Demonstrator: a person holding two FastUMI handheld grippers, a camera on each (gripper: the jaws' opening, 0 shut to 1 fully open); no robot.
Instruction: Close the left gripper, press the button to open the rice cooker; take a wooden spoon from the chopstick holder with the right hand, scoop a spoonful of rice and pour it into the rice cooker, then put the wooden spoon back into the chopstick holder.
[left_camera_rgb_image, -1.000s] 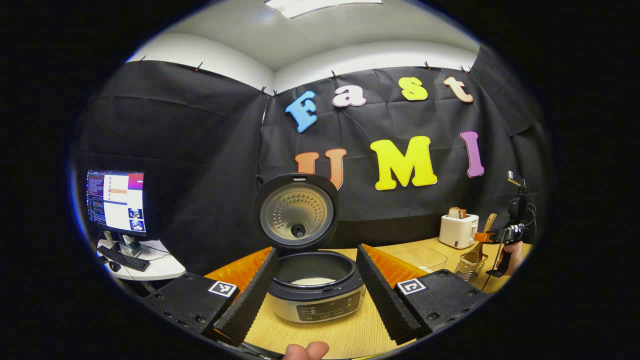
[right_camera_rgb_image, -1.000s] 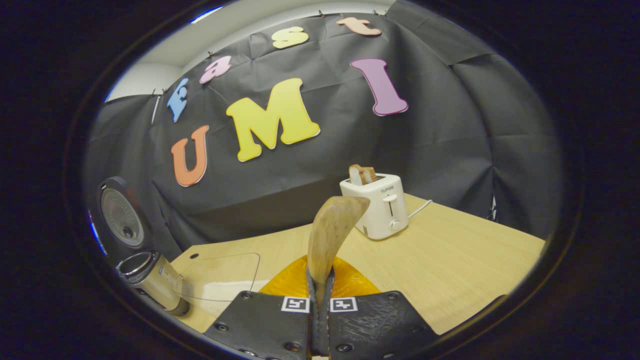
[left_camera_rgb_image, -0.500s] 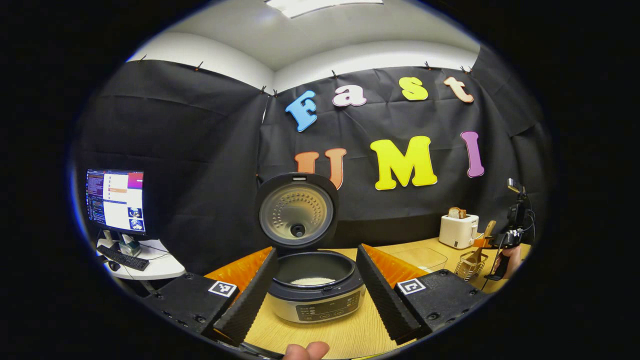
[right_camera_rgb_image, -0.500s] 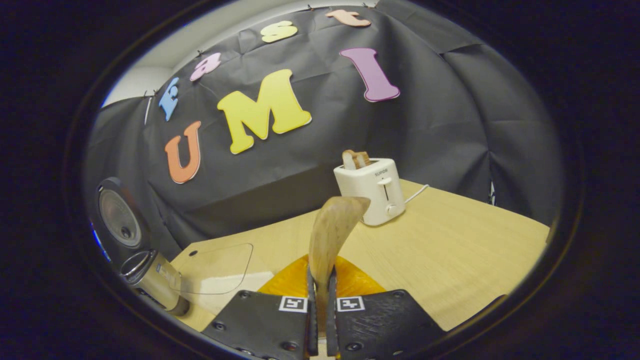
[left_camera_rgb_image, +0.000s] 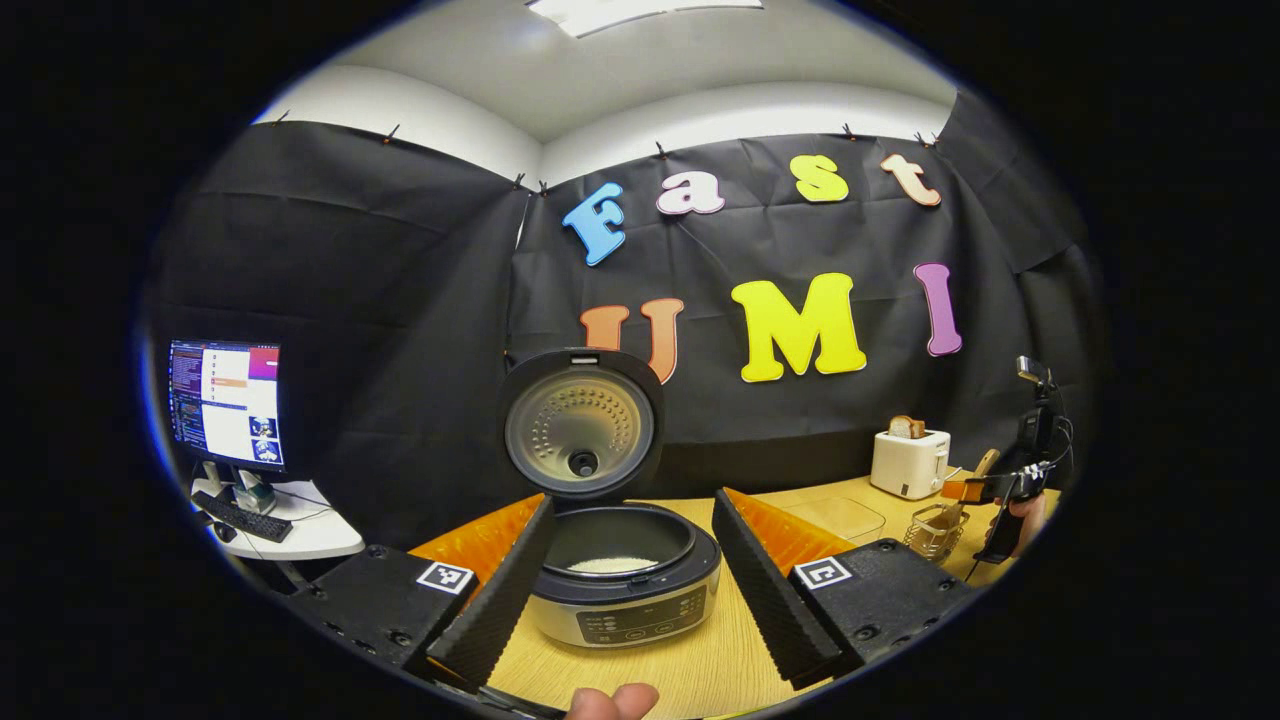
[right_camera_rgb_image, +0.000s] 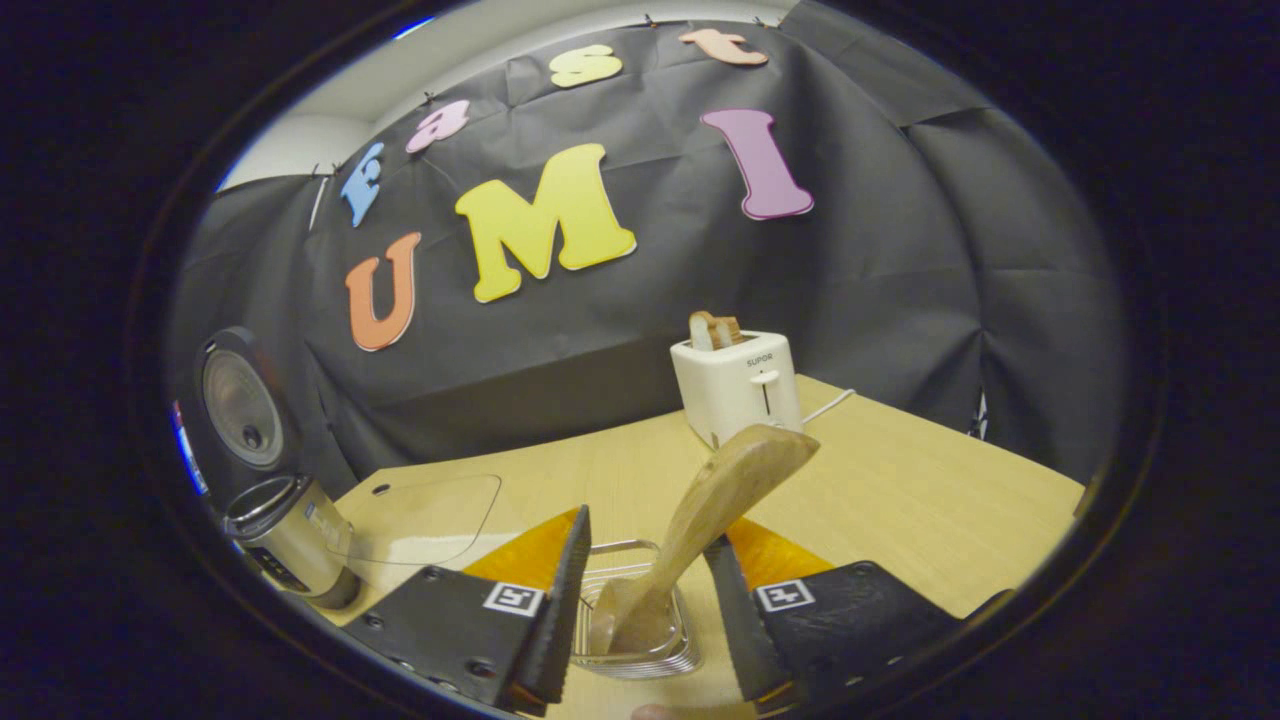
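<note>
Wooden spoon (right_camera_rgb_image: 715, 510) stands in chopstick holder (right_camera_rgb_image: 640, 655) — right gripper (right_camera_rgb_image: 640, 610) parted

A lab recording booth: black cloth walls (left_camera_rgb_image: 400, 300), a monitor (left_camera_rgb_image: 225, 402), kitchen appliances on a wooden table (right_camera_rgb_image: 900, 490).

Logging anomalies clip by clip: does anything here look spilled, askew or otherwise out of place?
Nothing stands out. The wooden spoon leans in the chopstick holder, between the open fingers of the right gripper. The rice cooker stands open with rice inside, and no grains show on the table.
</note>
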